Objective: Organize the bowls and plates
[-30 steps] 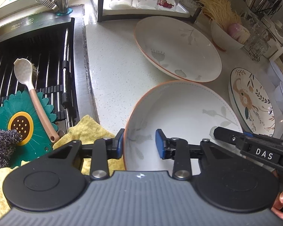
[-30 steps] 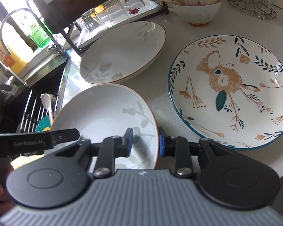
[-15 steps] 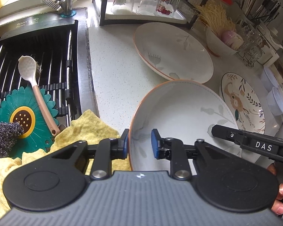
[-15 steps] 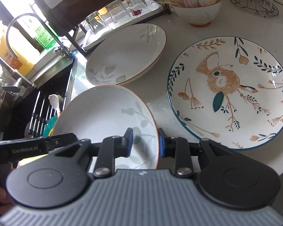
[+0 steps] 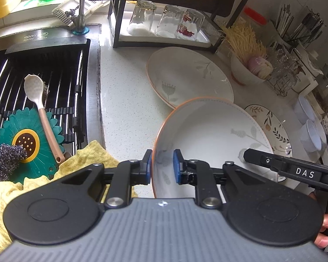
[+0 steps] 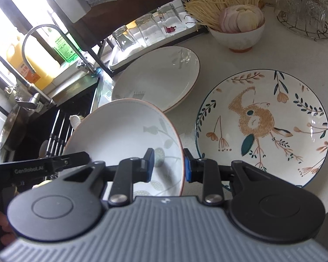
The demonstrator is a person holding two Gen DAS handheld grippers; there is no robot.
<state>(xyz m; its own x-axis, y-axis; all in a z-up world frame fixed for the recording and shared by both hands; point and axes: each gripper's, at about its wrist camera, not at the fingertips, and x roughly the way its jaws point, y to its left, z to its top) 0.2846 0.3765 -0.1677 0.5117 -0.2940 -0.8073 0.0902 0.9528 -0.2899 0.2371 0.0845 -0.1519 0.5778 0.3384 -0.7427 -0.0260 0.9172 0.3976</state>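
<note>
A white bowl-plate with an orange rim point(image 5: 210, 128) is held up off the counter, also in the right wrist view point(image 6: 124, 131). My left gripper point(image 5: 162, 166) is shut on its left rim. My right gripper point(image 6: 168, 163) is shut on its right rim. A matching white plate point(image 5: 185, 74) lies on the counter behind it, also in the right wrist view point(image 6: 157, 76). A rabbit-pattern plate point(image 6: 262, 126) lies on the counter to the right, partly hidden in the left wrist view point(image 5: 271, 122).
A sink point(image 5: 61, 74) with a rack, spoon, green mat and scourer lies left, a yellow cloth point(image 5: 89, 155) at its edge. A glass rack point(image 5: 164, 19) stands behind. A bowl of noodles point(image 6: 238, 35), a wire glass stand point(image 6: 304, 24) and small white bowls point(image 5: 310, 128) stand right.
Both grippers have lifted the orange-rimmed plate off the counter and carried it back toward the matching plate, whose near edge it now overlaps. The left jaws closed tighter on the rim.
</note>
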